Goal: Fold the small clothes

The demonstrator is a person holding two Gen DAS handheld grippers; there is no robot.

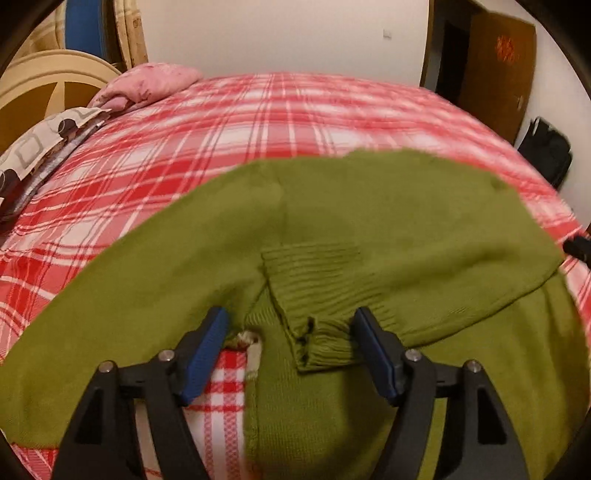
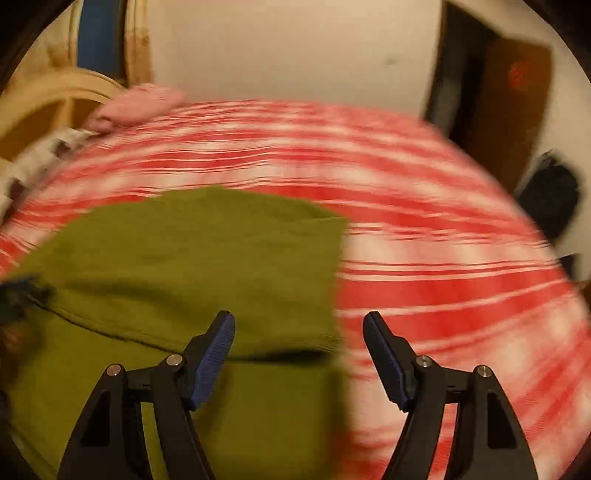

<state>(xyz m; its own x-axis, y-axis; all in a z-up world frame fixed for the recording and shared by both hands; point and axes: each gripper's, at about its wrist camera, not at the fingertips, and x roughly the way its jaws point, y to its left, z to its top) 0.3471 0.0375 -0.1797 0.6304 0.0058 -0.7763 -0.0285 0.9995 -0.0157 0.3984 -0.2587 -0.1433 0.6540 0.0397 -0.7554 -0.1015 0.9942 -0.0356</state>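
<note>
The left gripper (image 1: 290, 325) tilts down over the green sweater (image 1: 369, 229), its jaws spread wide with the ribbed cuff (image 1: 325, 332) lying loose between them, gripped by neither pad; the right gripper (image 2: 299, 328) also points down, jaws wide and holding nothing, straddling the sweater's right edge; the sweater lies partly folded on a bed under a red plaid blanket (image 1: 221, 122); a pink pillow (image 1: 147, 81) sits at the far corner; a white wall (image 1: 277, 33) and a brown door (image 1: 495, 66) stand behind.
</note>
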